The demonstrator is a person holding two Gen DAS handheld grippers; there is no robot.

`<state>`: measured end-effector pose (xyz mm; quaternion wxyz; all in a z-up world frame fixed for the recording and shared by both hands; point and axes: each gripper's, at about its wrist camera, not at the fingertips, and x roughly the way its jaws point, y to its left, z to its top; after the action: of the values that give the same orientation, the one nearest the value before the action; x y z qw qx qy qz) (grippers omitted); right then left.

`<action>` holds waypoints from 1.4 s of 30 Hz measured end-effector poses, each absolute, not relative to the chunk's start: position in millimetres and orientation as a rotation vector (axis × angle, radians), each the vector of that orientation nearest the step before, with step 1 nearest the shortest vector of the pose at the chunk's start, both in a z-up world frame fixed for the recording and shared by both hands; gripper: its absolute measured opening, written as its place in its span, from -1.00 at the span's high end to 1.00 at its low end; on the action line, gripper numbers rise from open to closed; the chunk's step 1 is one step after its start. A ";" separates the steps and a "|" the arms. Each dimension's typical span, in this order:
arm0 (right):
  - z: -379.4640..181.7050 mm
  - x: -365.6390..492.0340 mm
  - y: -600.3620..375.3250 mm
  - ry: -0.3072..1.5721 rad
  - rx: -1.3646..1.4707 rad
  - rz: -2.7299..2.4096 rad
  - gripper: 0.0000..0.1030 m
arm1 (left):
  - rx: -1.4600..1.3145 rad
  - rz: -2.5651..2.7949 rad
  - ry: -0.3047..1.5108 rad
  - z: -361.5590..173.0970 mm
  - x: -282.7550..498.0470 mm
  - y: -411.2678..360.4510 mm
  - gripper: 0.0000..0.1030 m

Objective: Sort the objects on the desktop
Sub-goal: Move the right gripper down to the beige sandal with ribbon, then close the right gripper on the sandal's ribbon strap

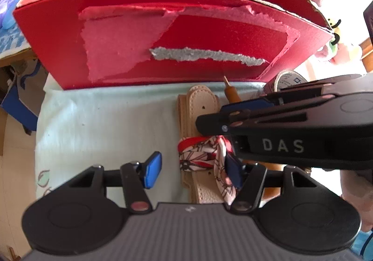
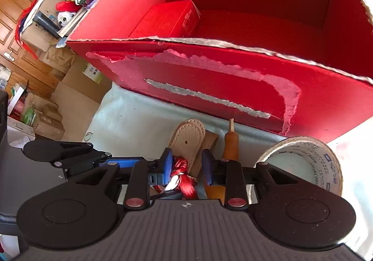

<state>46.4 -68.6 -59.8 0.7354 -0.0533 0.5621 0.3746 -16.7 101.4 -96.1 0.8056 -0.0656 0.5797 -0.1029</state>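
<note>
Right wrist view alone shows small red box [image 2: 167,19] inside carton [image 2: 209,70]; left gripper [image 1: 193,167] released; right gripper [image 2: 186,165] grasping scarf [image 2: 184,174].

Occlusion: we find the beige strap [image 1: 202,107] partly covered by the right gripper [image 1: 235,144] | orange tool [image 2: 230,144] lower end hidden behind fingers | tape roll [image 2: 310,158] print unreadable | red box [image 2: 233,70] cut off at frame edge.

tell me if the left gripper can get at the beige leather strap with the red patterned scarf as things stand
Probably yes: the left gripper straddles the beige leather strap, jaws open, though the right gripper crowds the scarf knot.
</note>
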 end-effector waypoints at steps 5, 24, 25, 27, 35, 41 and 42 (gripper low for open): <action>-55.7 42.3 -57.1 1.231 -0.151 0.829 0.34 | -0.113 -0.242 1.236 -90.6 -18.2 108.4 -0.27; -61.0 46.0 -35.2 1.263 -0.198 0.762 0.31 | -0.071 -0.403 1.252 -90.3 -22.2 93.2 -0.08; -61.0 46.9 -32.6 1.270 -0.208 0.758 0.31 | -0.069 -0.400 1.260 -93.1 -21.9 92.9 -0.08; -61.3 49.6 -31.0 1.287 -0.202 0.741 0.29 | -0.068 -0.403 1.252 -93.6 -21.5 89.8 -0.15; -58.7 44.0 -37.4 1.254 -0.235 0.774 0.23 | -0.080 -0.410 1.227 -88.8 -25.0 87.9 -0.04; -58.7 50.3 -50.7 1.270 -0.183 0.796 0.33 | -0.065 -0.418 1.205 -80.6 -29.9 83.7 0.07; -58.9 49.5 -48.7 1.263 -0.192 0.791 0.33 | -0.065 -0.414 1.207 -81.0 -29.1 83.6 0.07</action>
<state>49.5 -48.7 -58.9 0.7308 -0.0873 0.5737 0.3594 -29.1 83.6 -81.0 0.8029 -0.0302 0.5631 -0.1934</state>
